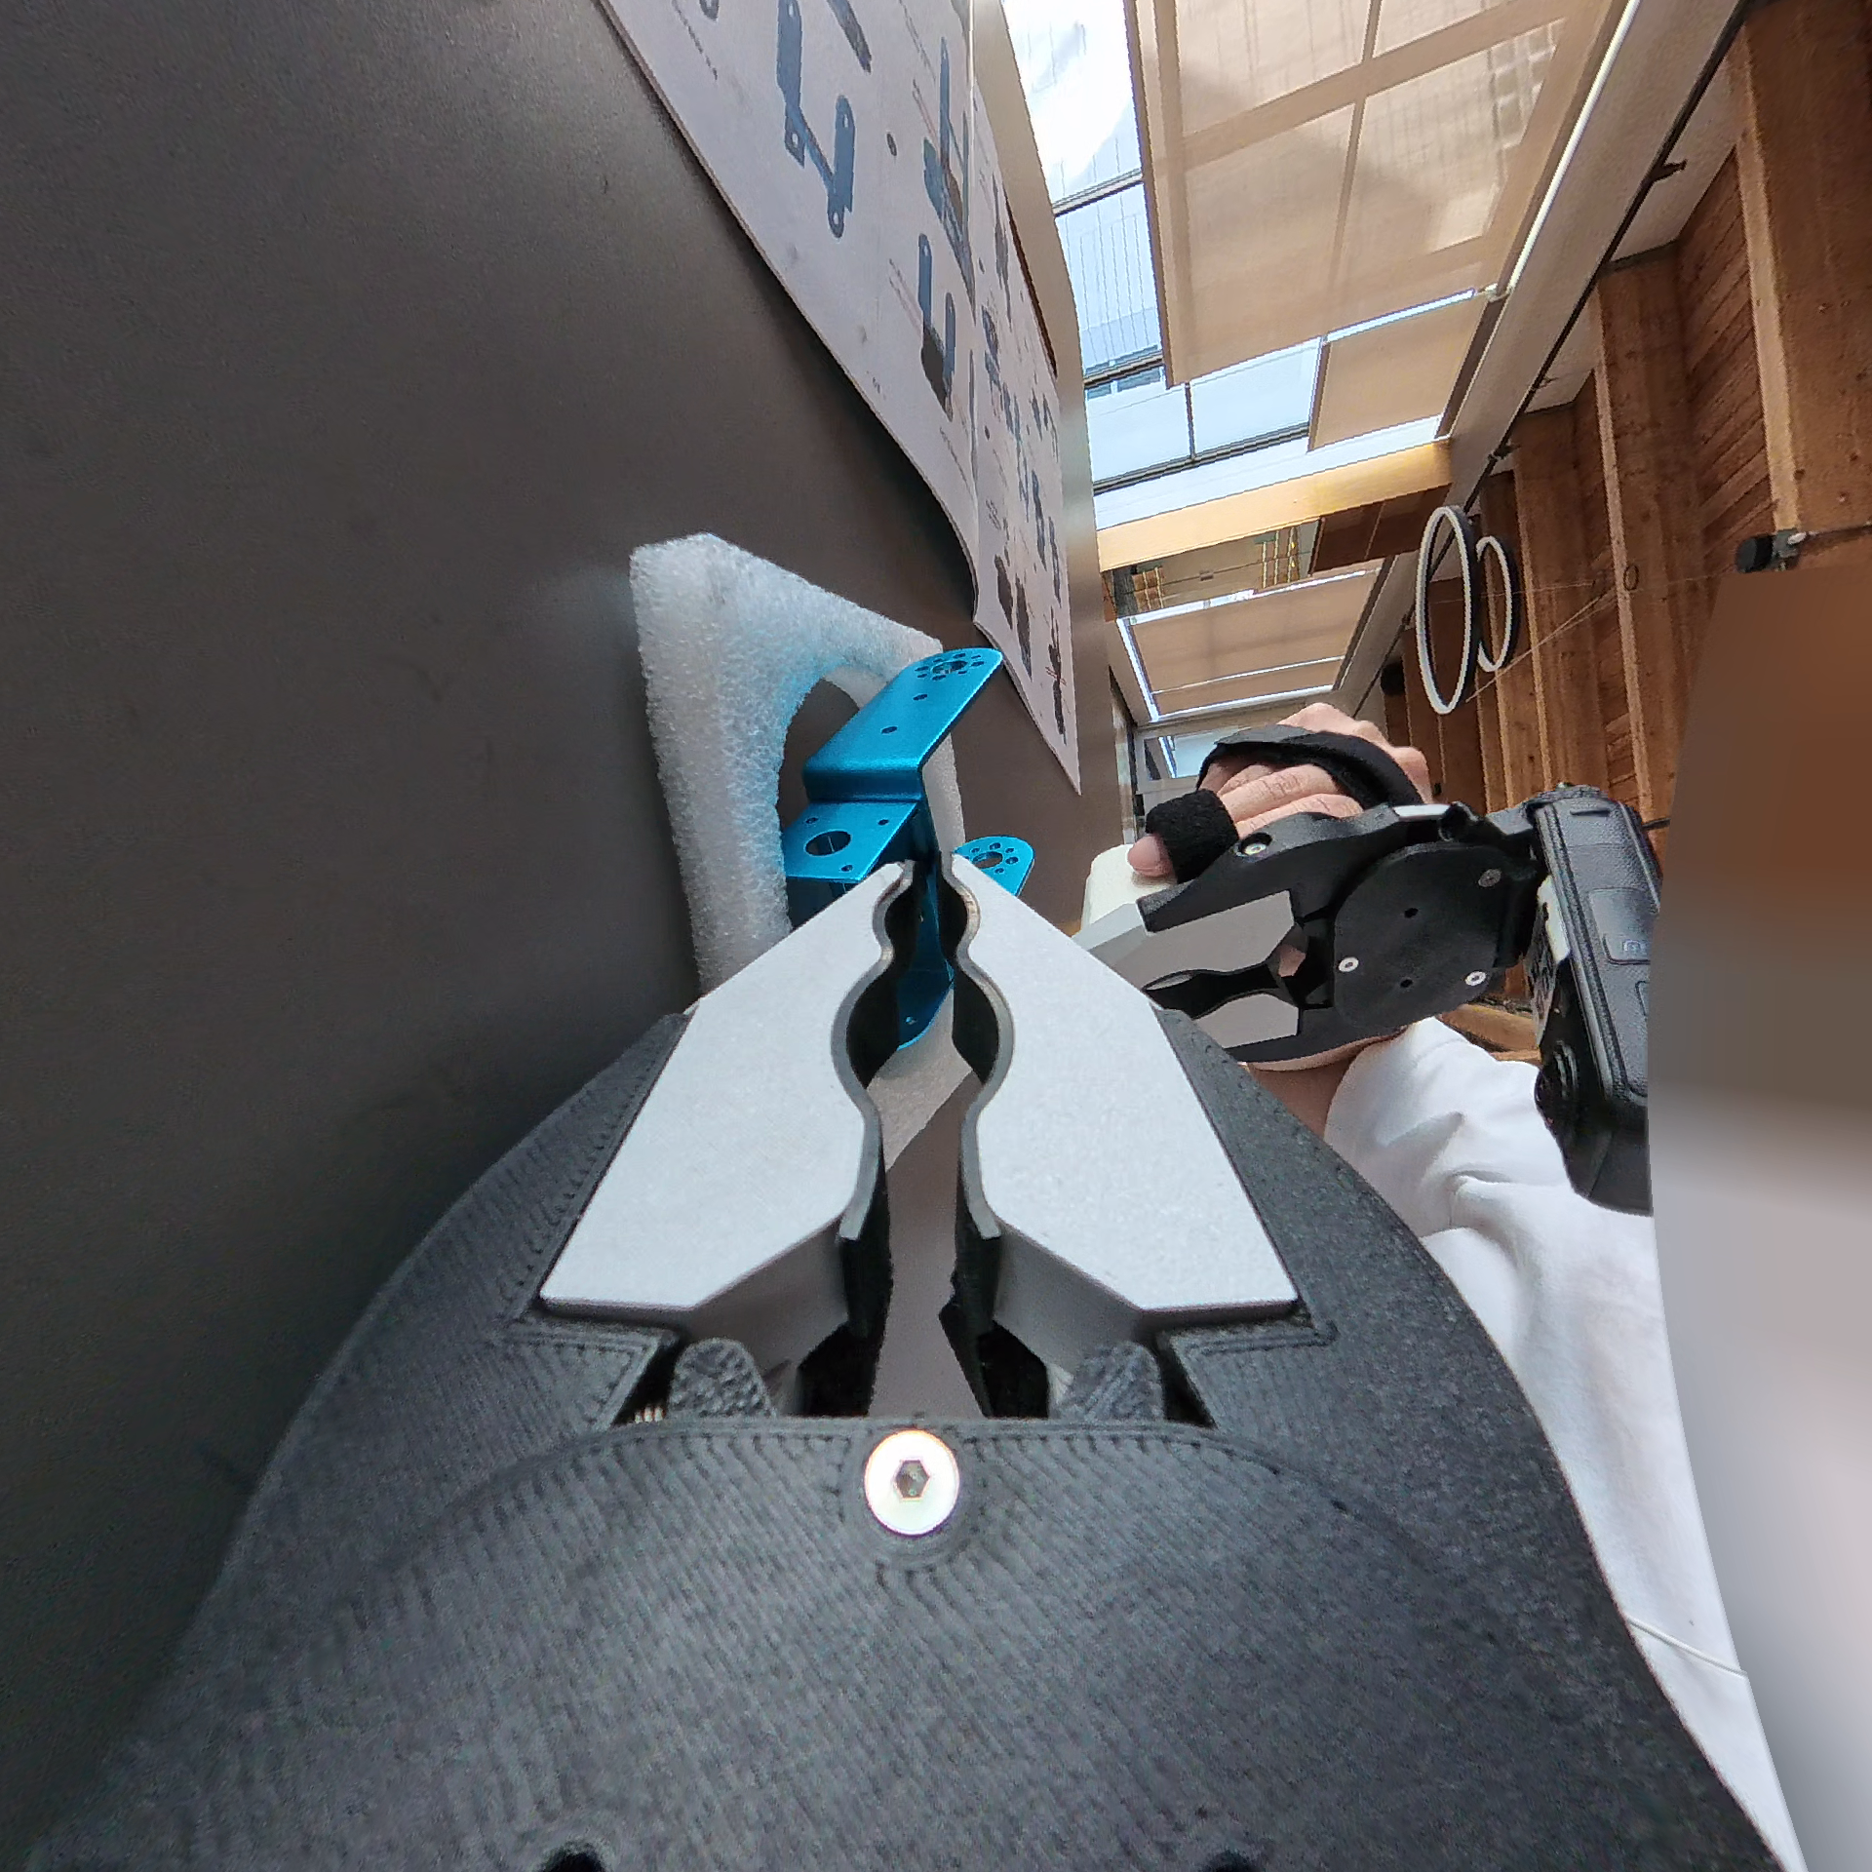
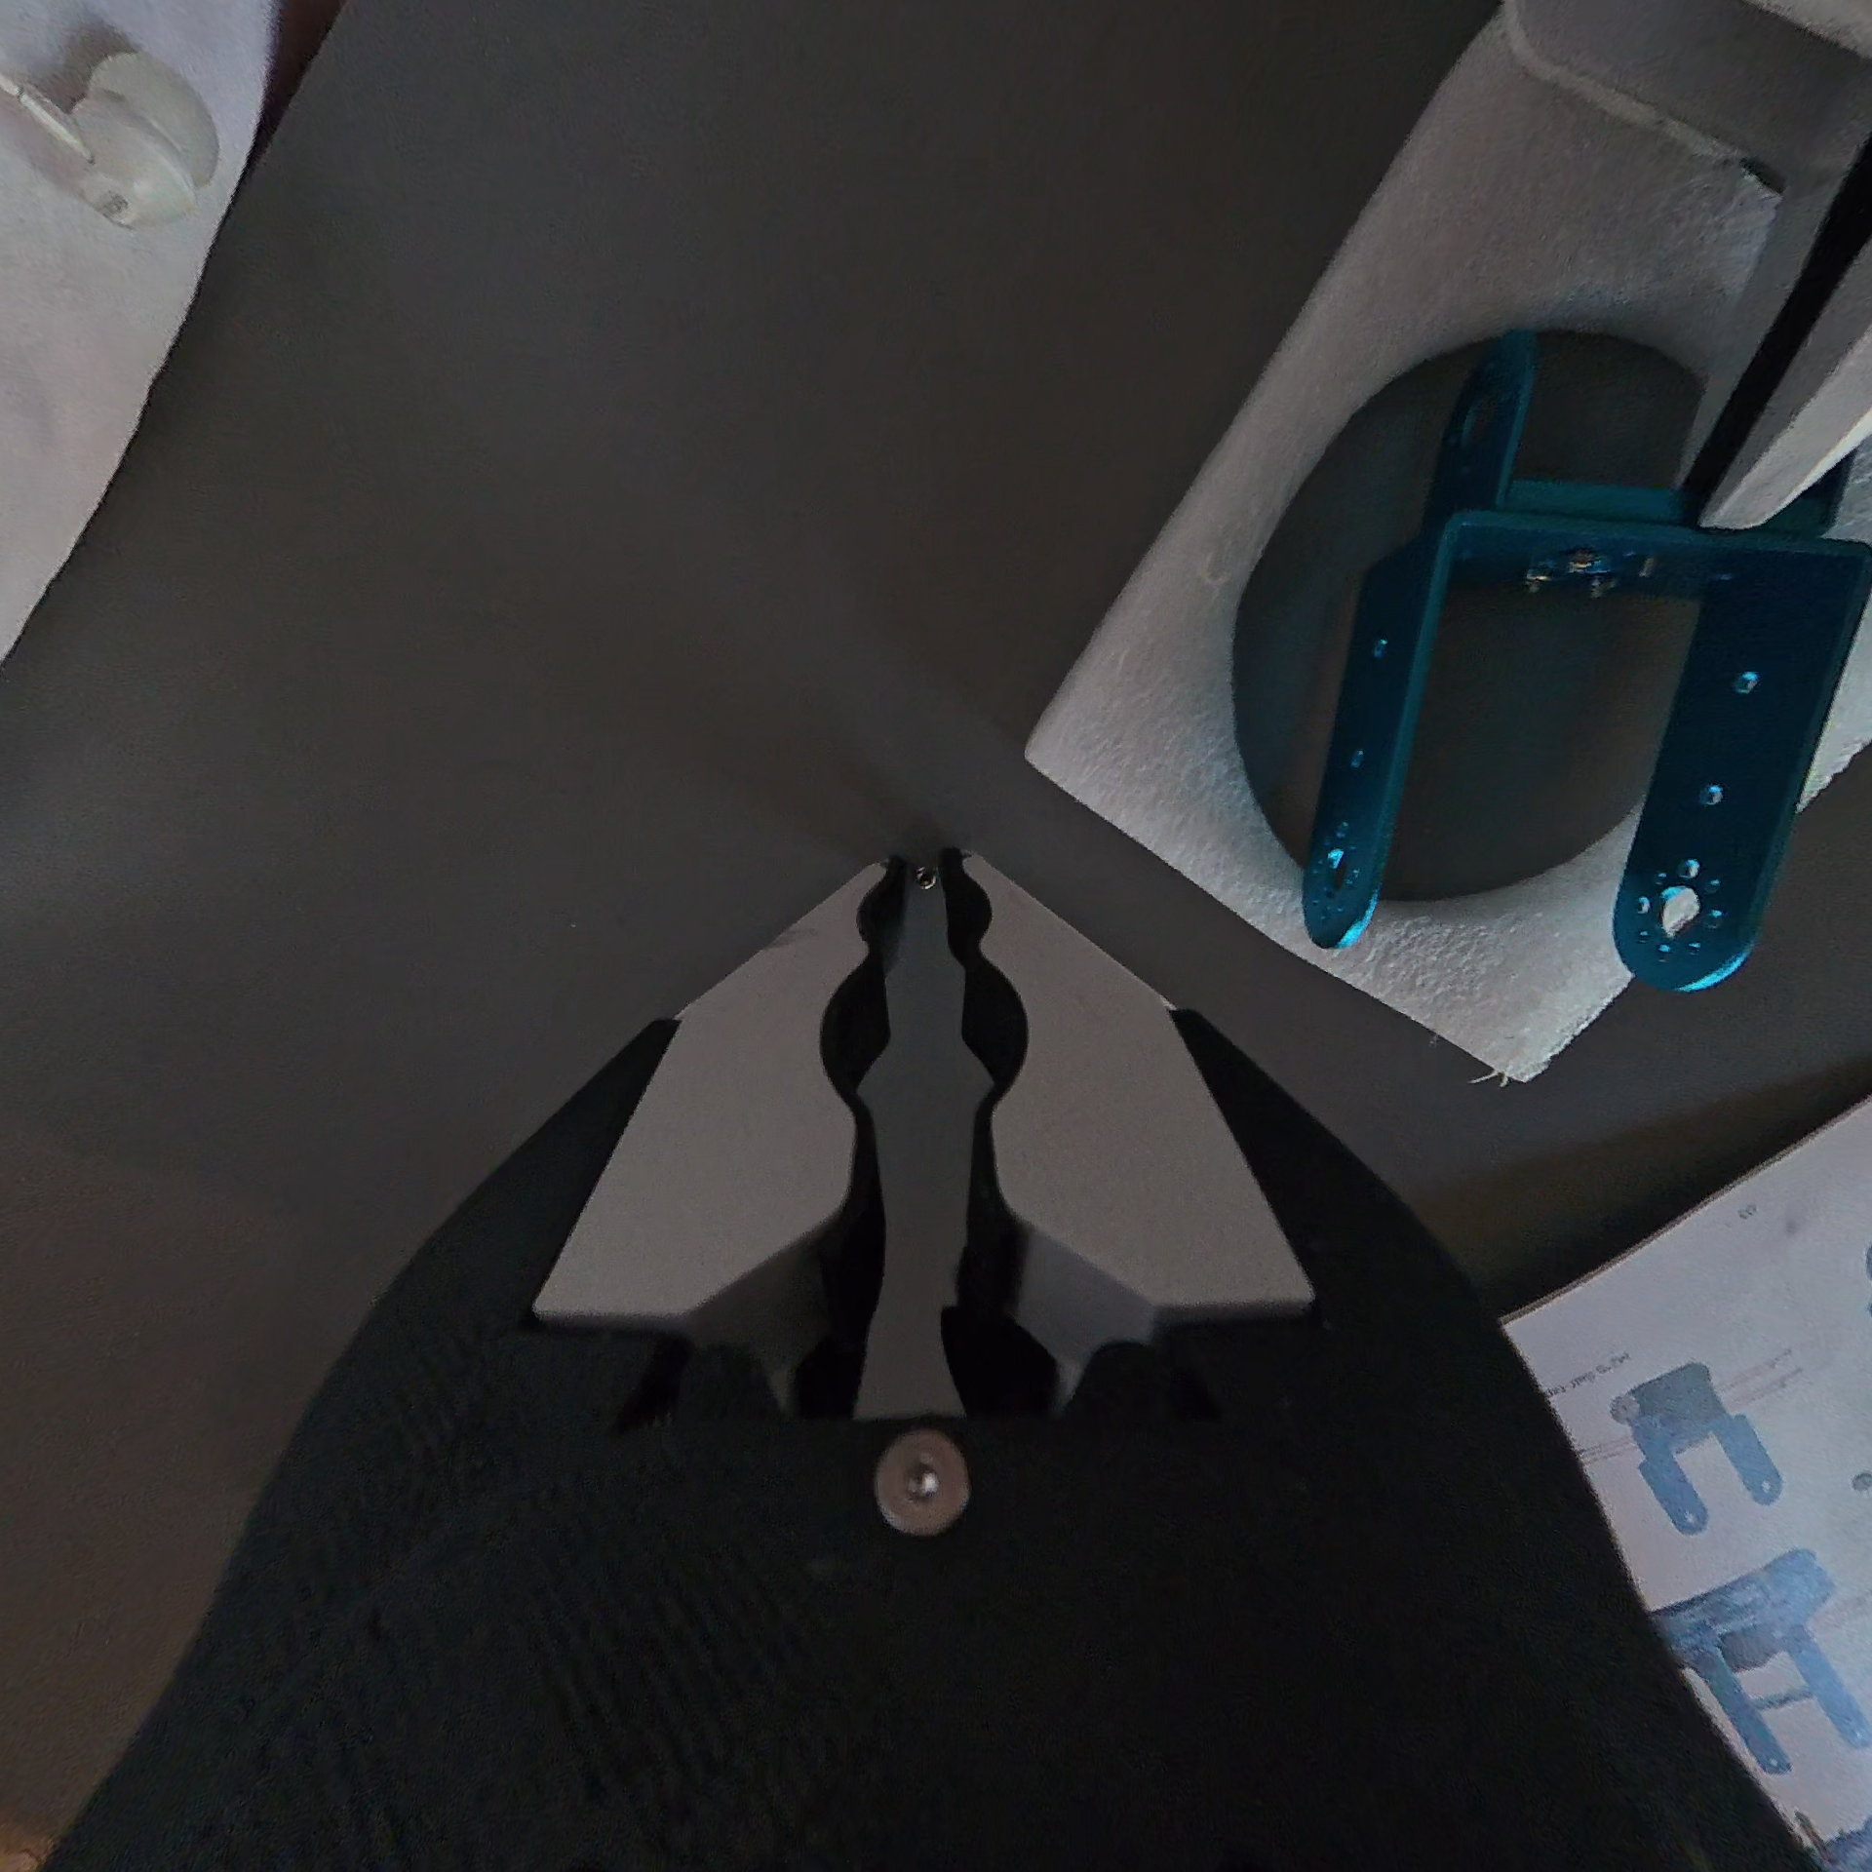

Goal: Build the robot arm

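Clamping on a blue metal bracket, the left gripper has its two grey fingers nearly together, with a thin wall of the bracket pinched between the tips. Bracket assembly count: two U-shaped blue pieces joined back to back, each with two perforated arms, best seen in the right wrist view. The assembly sits at one white foam block with one round cut-out; the bracket's arms lie across that cut-out and onto the foam's rim.

The right gripper is closed down on one tiny screw, silver, held just at the fingertips, with only a narrow gap between the two fingers. It hangs over the dark table, near the foam block's corner but apart from it. In the left wrist view the same gripper shows beside the foam block, held by one hand wearing black straps, one white sleeve behind it.

One printed instruction sheet with pictures of blue parts lies on the table beyond the foam block from the left gripper. One small pale rounded object, too blurred to identify, lies on a white surface far from the foam block.
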Available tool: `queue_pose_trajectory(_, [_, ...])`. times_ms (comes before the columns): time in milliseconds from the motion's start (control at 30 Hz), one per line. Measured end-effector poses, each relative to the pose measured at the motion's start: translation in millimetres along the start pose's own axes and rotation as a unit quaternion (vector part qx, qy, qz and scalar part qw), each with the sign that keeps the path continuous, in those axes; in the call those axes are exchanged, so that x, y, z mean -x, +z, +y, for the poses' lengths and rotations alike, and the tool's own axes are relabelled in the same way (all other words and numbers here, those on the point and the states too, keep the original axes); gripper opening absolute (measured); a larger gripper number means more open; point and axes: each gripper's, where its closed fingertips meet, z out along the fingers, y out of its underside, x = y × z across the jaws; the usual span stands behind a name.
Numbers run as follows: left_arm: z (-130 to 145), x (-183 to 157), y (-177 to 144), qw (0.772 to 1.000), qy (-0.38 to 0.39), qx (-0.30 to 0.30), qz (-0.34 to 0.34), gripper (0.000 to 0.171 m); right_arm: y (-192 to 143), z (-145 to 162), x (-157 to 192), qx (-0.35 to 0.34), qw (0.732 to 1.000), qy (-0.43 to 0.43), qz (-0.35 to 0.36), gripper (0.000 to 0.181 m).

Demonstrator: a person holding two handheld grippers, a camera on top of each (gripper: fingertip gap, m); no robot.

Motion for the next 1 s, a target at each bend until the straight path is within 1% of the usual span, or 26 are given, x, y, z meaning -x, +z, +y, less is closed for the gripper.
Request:
queue_pose_trajectory(500, [0.6, -0.3, 0.4, 1.0, 0.001, 0.004, 0.001, 0.0, -0.4, 2.9, -1.5, 0.013, 1.0, -0.001, 0.009, 0.006])
queue_pose_trajectory(1000, [0.4, -0.3, 0.6, 1.0, -0.001, 0.004, 0.004, 0.001, -0.1, 2.9, -1.5, 0.009, 1.0, 0.011, -0.003, 0.003])
